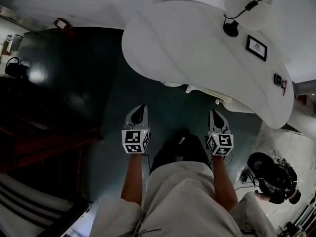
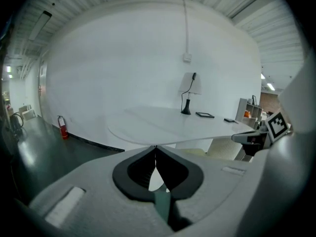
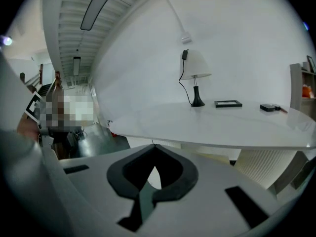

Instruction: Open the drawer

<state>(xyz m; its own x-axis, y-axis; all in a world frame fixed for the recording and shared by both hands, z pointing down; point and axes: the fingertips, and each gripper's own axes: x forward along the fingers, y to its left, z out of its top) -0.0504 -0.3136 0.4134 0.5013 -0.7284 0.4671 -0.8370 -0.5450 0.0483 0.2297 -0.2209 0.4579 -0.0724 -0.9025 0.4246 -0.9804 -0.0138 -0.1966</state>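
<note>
Left hand-held gripper [image 1: 141, 107], right hand-held gripper [image 1: 214, 113], jaws together; forearms [image 1: 132, 179] outstretched, parallel

Smooth white worktop [image 1: 197, 48], glossy dark floor [image 1: 74, 83]
The worktop has a faint sheen; the floor beside it reflects light; the trousers [image 1: 182, 196] are pale cloth.

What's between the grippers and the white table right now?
Nothing visible: only dark floor separates the left gripper and right gripper from the white table. No drawer can be made out.
</note>
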